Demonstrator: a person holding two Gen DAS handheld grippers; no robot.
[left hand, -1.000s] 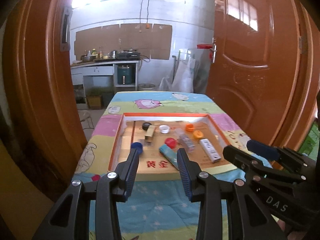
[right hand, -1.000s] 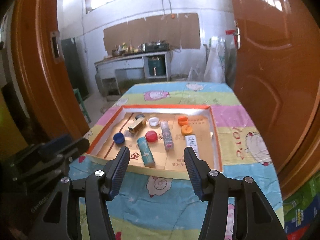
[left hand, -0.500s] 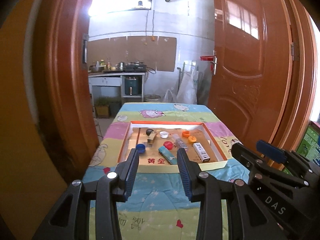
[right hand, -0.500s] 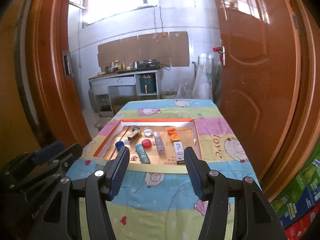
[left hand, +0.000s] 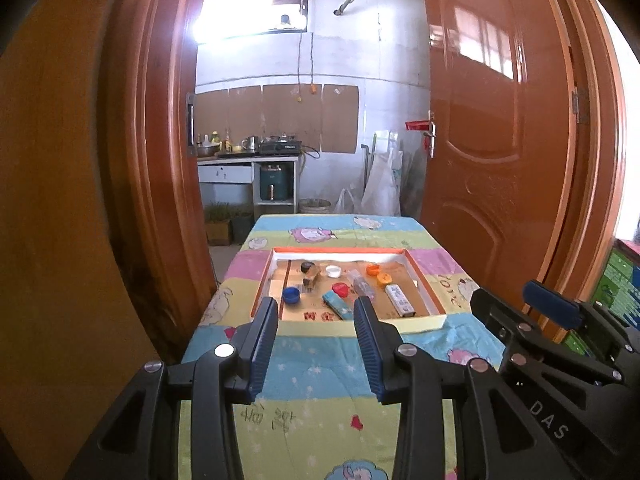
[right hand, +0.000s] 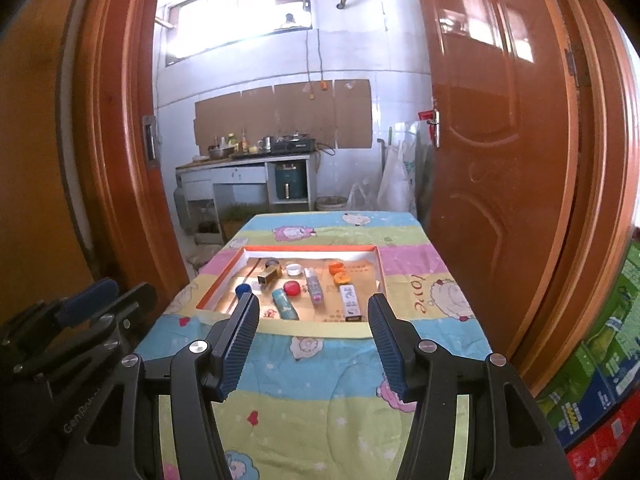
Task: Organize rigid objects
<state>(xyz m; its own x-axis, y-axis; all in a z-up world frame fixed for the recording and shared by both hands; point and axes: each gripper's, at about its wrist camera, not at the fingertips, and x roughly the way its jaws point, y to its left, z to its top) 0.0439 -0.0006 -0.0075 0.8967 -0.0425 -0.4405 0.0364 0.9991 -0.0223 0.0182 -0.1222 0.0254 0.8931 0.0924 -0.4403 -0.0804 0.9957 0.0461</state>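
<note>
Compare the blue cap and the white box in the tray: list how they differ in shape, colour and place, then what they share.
The blue cap is round and low; the white box is long and rectangular. The cap is plain blue; the box is white with dark print. The cap sits near the tray's left wall; the box lies towards its right side. Both rest on the tray floor, untouched by either gripper.

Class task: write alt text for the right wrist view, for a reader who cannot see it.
An open, empty right gripper hangs above a table with a cartoon cloth, short of a shallow tray that holds bottle caps, tubes and small boxes. The left gripper shows at the left edge, and a kitchen lies beyond an orange door.
</note>
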